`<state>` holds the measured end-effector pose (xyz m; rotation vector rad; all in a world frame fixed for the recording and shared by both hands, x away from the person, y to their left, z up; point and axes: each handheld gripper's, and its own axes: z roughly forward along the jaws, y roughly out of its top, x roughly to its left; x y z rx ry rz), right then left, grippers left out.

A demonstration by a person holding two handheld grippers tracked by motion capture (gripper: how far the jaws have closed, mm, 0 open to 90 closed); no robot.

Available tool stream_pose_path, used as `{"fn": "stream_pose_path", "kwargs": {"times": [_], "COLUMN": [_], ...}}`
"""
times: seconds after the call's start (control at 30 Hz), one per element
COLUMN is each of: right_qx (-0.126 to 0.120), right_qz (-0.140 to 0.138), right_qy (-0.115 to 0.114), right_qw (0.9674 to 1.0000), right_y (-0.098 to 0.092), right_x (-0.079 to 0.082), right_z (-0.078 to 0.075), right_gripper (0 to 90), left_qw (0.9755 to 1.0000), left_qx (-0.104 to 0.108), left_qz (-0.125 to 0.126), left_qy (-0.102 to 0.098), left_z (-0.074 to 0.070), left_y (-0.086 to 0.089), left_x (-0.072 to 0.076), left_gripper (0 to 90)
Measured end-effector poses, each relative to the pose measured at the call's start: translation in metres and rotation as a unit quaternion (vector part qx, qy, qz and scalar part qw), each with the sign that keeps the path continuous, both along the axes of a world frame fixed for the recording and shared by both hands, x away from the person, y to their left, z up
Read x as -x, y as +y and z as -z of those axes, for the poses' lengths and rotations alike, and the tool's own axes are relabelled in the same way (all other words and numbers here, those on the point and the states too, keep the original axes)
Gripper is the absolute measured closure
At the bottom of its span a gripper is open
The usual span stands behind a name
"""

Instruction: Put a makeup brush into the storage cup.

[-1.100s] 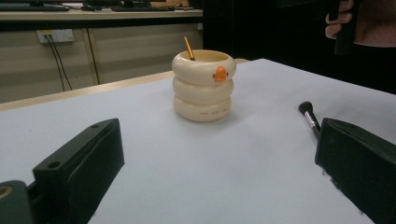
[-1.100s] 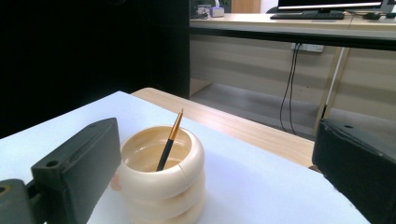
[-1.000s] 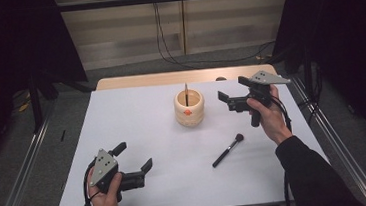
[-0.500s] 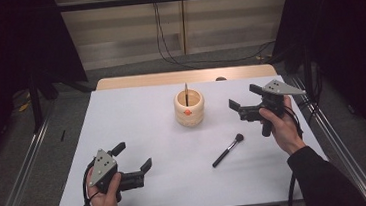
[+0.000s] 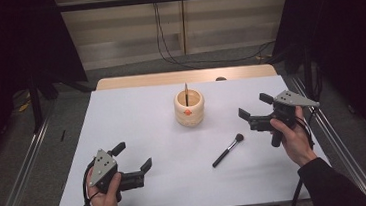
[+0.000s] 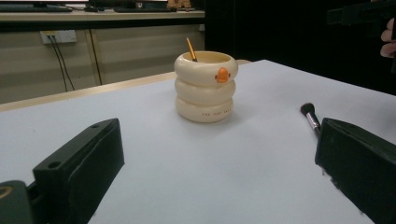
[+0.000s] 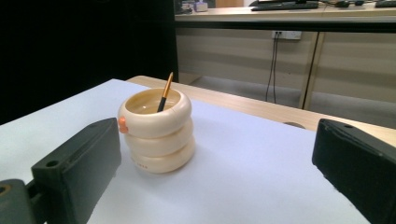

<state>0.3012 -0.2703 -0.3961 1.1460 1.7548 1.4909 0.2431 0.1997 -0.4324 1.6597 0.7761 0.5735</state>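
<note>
From the high view, the right gripper is hovering with jaws apart at about one o'clock from the brush, which is lying loose on the white table at about four o'clock from the cup; the left gripper, also open and empty, is sitting well apart at eight o'clock. A low, slanted handle like that could roll or skid if one jaw is touching it first, and a wide swing could be knocking the cup over. The left gripper view is showing the brush head beside its right-hand jaw, plus an orange knob on the cup. The right gripper view is looking into the cup, where a thin stick, possibly another brush, is leaning.
</note>
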Motion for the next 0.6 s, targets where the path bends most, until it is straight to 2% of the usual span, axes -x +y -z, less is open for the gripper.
{"fn": "stream_pose_path", "kwargs": {"times": [0.33, 0.6], "right_qx": [-0.01, -0.009], "right_qz": [0.008, 0.018], "right_qy": [0.007, 0.015], "right_qw": [0.9999, 0.9997], "right_y": [-0.011, -0.022], "right_x": [0.02, 0.037], "right_z": [0.006, 0.016], "right_gripper": [0.9, 1.0], "left_qw": [1.0, 1.0], "left_qx": [0.003, 0.005], "left_qz": [0.001, -0.001], "left_qy": [-0.002, -0.003], "left_z": [-0.001, -0.001], "left_y": [0.001, 0.002], "left_x": [0.0, 0.0], "left_gripper": [1.1, 1.1]}}
